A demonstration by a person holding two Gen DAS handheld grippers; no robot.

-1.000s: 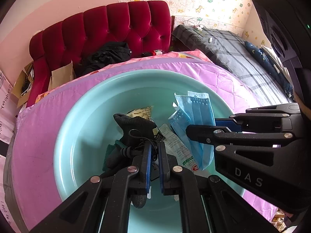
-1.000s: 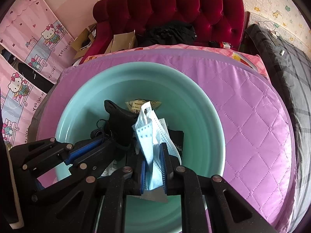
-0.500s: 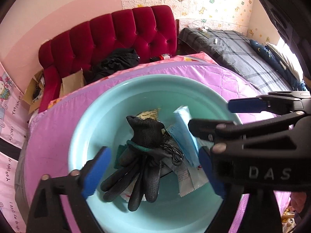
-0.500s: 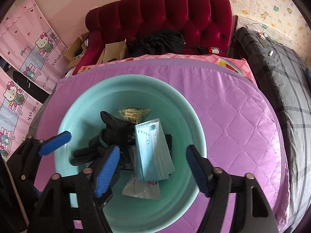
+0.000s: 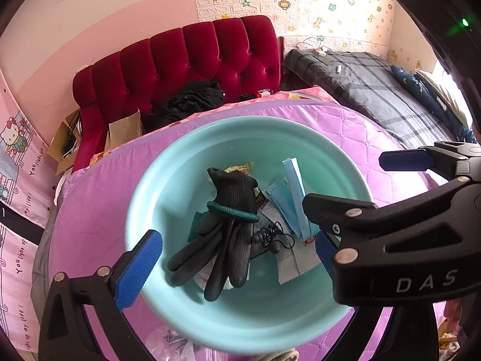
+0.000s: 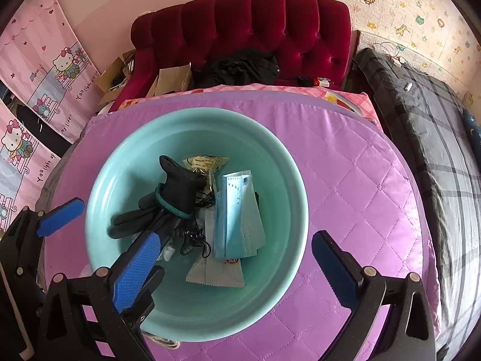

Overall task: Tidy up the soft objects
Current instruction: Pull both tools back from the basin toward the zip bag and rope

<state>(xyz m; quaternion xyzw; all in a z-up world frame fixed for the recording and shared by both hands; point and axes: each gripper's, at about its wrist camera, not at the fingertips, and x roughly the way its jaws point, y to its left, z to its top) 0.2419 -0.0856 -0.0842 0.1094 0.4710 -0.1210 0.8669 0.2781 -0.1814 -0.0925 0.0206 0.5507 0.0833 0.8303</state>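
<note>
Both pairs of jaws stand spread wide with nothing between them. The left gripper [image 5: 231,258] has just been opening, and the right gripper [image 6: 233,266] has opened further within the last moment; neither presses on anything. Both hang over the basin [image 6: 288,162], pointing steeply down into it, which suits a drop: whatever falls from there lands inside the rim and not on the quilt [image 6: 360,180].

The soft things lie in the bottom of the basin. The glove [image 5: 222,225], black with a teal cuff band, sprawls with its fingers toward the near wall and lies directly under the left gripper's gap. The mask [image 6: 237,213], pale blue and folded flat, lies just beside the glove, under the right gripper's gap, resting on a grey sachet [image 6: 216,273]. A yellow packet [image 6: 207,164] pokes out behind the glove's cuff, and a thin black cord [image 6: 195,234] tangles between glove and mask.

Each item sitting below its own gripper suggests both have been let go here, so this step of gathering looks done. Whether more soft things wait outside the basin cannot be told.
</note>
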